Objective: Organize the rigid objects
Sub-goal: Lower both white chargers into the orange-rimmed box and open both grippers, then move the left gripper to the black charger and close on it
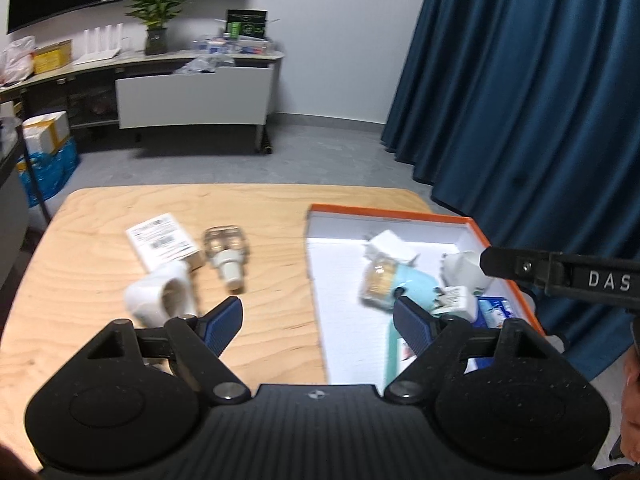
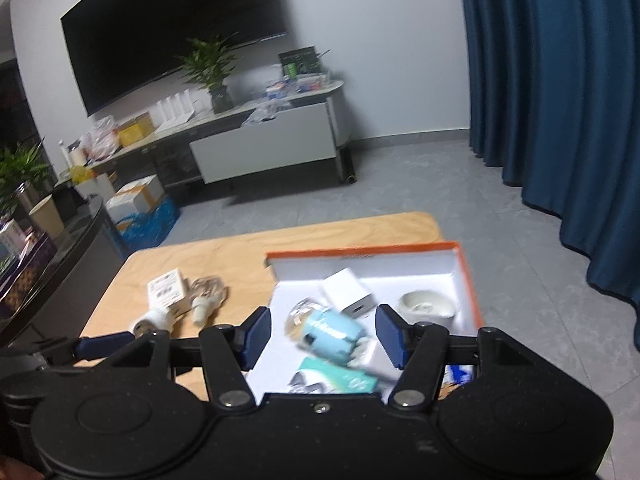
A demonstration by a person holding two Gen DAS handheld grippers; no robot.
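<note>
An orange-rimmed box (image 1: 400,213) with a white inside lies on the right of the wooden table (image 1: 100,220). In it are a light-blue item (image 1: 416,286), a white cube (image 1: 390,244), a white round dish (image 1: 460,268) and a small blue carton (image 1: 494,312). On the bare wood to the left lie a labelled white carton (image 1: 160,240), a clear glass piece with a white neck (image 1: 226,254) and a white plug adapter (image 1: 160,296). My left gripper (image 1: 316,316) hovers open over the box's left wall. My right gripper (image 2: 323,324) is open above the light-blue item (image 2: 332,336), apart from it.
A dark blue curtain (image 1: 520,100) hangs close behind the table's right side. Across the grey floor stands a long cabinet (image 1: 192,96) with a potted plant (image 1: 158,12) and clutter. Boxes (image 2: 136,204) are stacked on the floor at the left.
</note>
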